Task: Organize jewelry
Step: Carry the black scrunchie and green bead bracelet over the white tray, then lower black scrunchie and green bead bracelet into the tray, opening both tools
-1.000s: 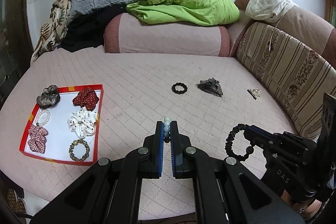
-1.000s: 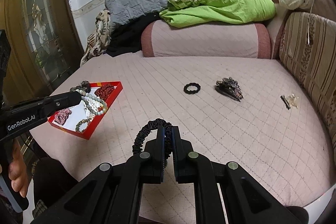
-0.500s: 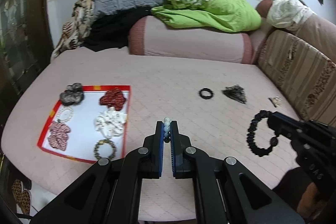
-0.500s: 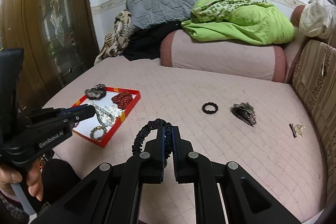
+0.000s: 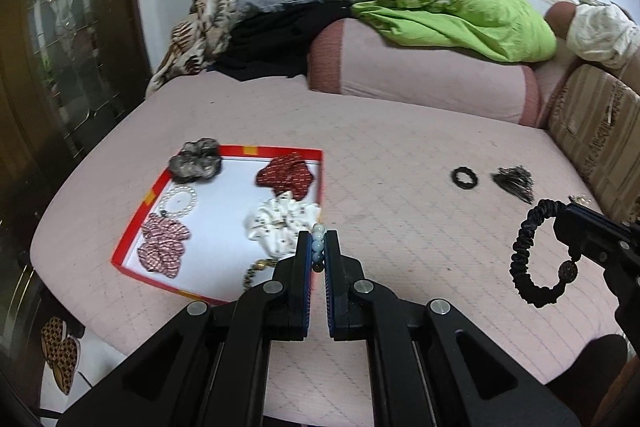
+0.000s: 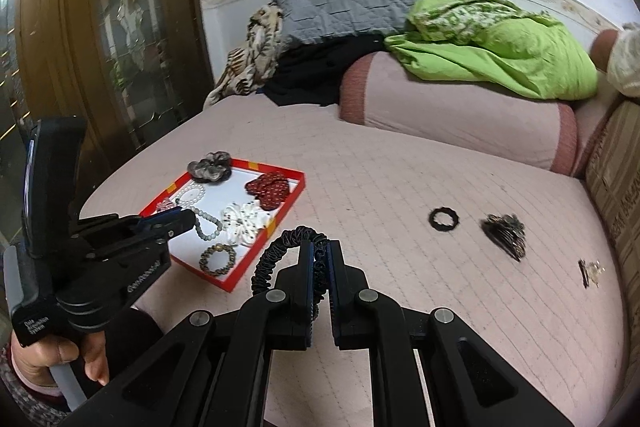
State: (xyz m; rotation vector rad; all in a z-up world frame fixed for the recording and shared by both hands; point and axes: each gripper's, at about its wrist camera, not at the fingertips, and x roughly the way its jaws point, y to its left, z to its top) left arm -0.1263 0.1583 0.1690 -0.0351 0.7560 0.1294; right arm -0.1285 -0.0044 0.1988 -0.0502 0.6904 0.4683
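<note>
The left gripper [image 5: 318,251] has its jaws pinching a strand of smooth, round pale-green beads [image 5: 317,246], held above the near right corner of the red-rimmed tray [image 5: 136,223]. In the white-floored tray lie fabric scrunchies, a pearl bracelet [image 5: 179,202] and a brown beaded ring [image 6: 217,259]. The right gripper [image 6: 319,267] has its jaws clamped on a ruched black hair band [image 6: 276,253], to the right of the tray over the quilted pink bed [image 5: 400,187]. Far right lie a small black scrunchie [image 5: 464,178] and a dark spiky clip [image 5: 515,182].

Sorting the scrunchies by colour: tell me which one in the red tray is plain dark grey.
The dark grey scrunchie sits at the tray's far left corner, overlapping its rim. The others are dark red, white and red-checked.
</note>
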